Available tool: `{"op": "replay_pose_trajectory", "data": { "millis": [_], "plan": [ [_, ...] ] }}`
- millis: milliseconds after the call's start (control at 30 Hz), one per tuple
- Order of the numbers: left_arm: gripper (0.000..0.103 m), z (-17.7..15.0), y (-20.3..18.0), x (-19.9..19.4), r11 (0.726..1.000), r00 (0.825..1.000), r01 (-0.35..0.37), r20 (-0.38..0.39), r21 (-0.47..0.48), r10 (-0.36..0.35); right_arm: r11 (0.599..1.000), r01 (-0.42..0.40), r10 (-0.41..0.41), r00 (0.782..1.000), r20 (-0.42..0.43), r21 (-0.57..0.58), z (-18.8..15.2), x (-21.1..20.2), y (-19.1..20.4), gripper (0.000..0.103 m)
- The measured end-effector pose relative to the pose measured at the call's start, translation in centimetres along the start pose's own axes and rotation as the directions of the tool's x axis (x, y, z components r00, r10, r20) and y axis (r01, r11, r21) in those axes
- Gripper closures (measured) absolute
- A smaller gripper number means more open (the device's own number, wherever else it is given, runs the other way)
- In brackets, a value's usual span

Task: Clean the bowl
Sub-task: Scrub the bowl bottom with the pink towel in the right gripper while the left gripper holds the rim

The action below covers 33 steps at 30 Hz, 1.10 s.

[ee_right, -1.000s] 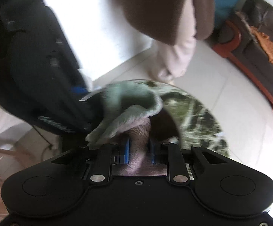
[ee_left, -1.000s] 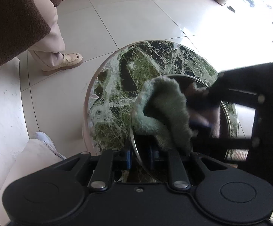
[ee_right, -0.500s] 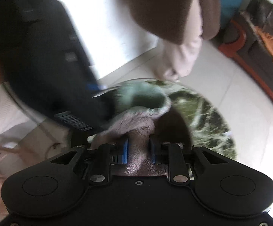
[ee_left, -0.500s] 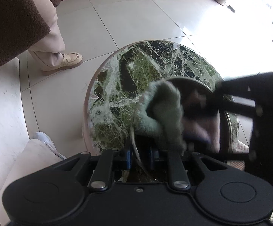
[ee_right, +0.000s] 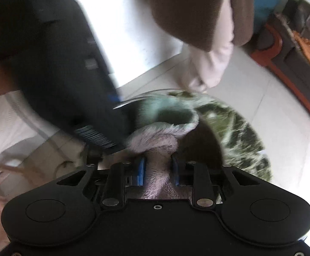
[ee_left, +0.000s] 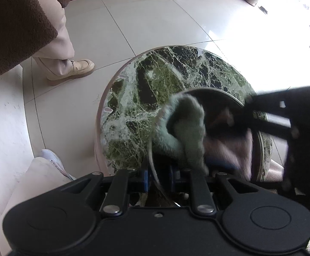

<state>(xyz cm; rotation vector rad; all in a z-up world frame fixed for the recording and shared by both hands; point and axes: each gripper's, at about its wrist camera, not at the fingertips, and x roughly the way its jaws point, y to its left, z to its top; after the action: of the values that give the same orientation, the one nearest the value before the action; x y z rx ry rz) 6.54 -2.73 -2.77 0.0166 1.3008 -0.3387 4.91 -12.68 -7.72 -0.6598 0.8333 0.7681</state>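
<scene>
One bowl (ee_left: 216,98) sits on the round marble table (ee_left: 142,89). The left gripper (ee_left: 159,178) clamps its fingers on the bowl's near rim; the right gripper (ee_right: 158,170) pinches one fuzzy cloth (ee_right: 159,136) inside it.

Black tongs (ee_left: 158,178), blue pads (ee_right: 140,171), silver screws
</scene>
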Motion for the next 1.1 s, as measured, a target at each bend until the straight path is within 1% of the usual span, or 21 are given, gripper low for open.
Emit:
{"op": "replay_pose_trajectory", "data": {
  "millis": [33,133,200,267,333,400,467,567,667,767,833,933,1033,1100],
  "plan": [
    [0.086,0.0,0.0,0.0,1.000,1.000,0.001,0.000,-0.002,-0.001,1.000,0.014,-0.014,1.000,-0.002,0.005,-0.2,-0.2,-0.3,0.077],
    [0.086,0.0,0.0,0.0,1.000,1.000,0.002,0.000,-0.006,-0.002,0.999,0.005,-0.004,1.000,-0.014,0.034,-0.9,-0.7,-0.3,0.077],
    [0.086,0.0,0.0,0.0,1.000,1.000,0.002,0.001,-0.007,-0.002,0.999,-0.018,0.019,1.000,-0.016,0.045,-1.7,-1.4,0.2,0.075],
    [0.085,0.0,0.0,0.0,1.000,1.000,0.001,0.001,-0.008,-0.001,0.998,-0.015,0.015,1.000,0.001,0.064,-2.1,-2.3,0.4,0.069],
    [0.085,0.0,0.0,0.1,1.000,1.000,0.001,0.001,-0.009,-0.001,0.992,0.002,-0.007,0.999,0.040,0.128,-2.6,-3.9,0.2,0.066],
    [0.085,0.0,0.0,0.1,1.000,1.000,0.000,0.002,-0.011,0.000,0.970,-0.011,-0.012,0.996,0.094,0.244,-3.2,-5.7,-0.8,0.063],
    [0.085,0.0,0.0,0.1,1.000,1.000,-0.001,0.002,-0.012,0.001,0.954,-0.031,-0.003,0.993,0.114,0.299,-3.5,-6.2,-1.3,0.060],
    [0.085,0.0,0.0,0.1,1.000,1.000,-0.001,0.003,-0.014,0.001,0.955,-0.047,0.015,0.994,0.111,0.294,-3.3,-5.6,-1.3,0.060],
    [0.085,-0.2,0.1,0.1,1.000,1.000,0.004,-0.007,-0.024,-0.004,0.962,-0.085,0.062,0.994,0.094,0.261,-2.5,-3.9,-1.1,0.054],
    [0.086,-0.1,0.3,0.0,0.999,1.000,0.004,-0.017,-0.033,-0.005,0.966,-0.111,0.097,0.993,0.069,0.232,-1.9,-2.3,-1.0,0.054],
    [0.087,0.2,0.4,-0.4,1.000,1.000,-0.006,0.000,-0.025,0.006,0.968,-0.126,0.116,0.991,0.060,0.218,-1.5,-1.3,-0.9,0.054],
    [0.087,1.0,0.6,-0.8,1.000,1.000,-0.009,0.021,-0.019,0.009,0.972,-0.130,0.124,0.991,0.042,0.197,-1.4,-0.6,-0.9,0.055],
    [0.086,0.9,0.6,-0.7,1.000,1.000,-0.004,0.016,-0.017,0.005,0.974,-0.127,0.123,0.992,0.030,0.186,-1.4,-0.7,-0.7,0.062],
    [0.089,0.8,0.5,-0.7,1.000,1.000,-0.002,0.013,-0.016,0.002,0.980,-0.112,0.110,0.994,0.019,0.166,-1.2,-0.7,-0.6,0.064]
  ]
}}
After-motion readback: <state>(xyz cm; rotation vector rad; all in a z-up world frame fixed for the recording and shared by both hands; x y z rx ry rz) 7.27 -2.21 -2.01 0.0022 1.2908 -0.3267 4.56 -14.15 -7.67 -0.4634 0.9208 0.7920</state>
